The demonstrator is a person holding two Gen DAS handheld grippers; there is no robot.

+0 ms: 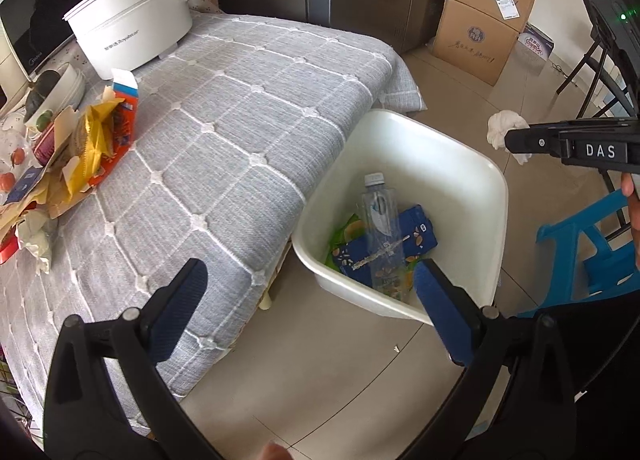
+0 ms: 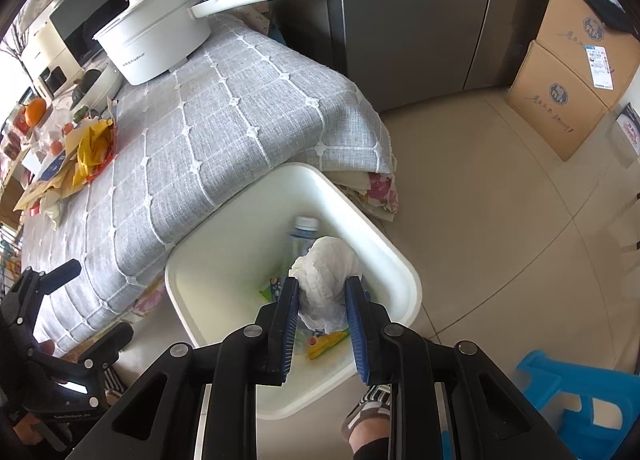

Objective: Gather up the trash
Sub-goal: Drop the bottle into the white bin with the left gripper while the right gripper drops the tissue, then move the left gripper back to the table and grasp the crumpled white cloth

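The left gripper [image 1: 308, 300] gapes wide and empty, angled downward. The right gripper [image 2: 322, 318], also angled downward, pinches a tissue [image 2: 326, 280].

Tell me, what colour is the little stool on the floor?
The stool is bright blue, clearest in the right wrist view, beside the white bin.

Left wrist view: looks steeply down along its own fingers from above the table [image 1: 248, 108] edge, facing table corner, bin [image 1: 460, 164] and floor; the right gripper [image 1: 516, 140] shows side-on at its right edge. Right wrist view: sits closer, nearly straight above the bin [image 2: 224, 236], facing the same way; the left gripper [image 2: 86, 304] shows at lower left. Both share bin, table, pot [image 1: 132, 28], boxes [image 1: 484, 16], blue stool [image 1: 588, 248].
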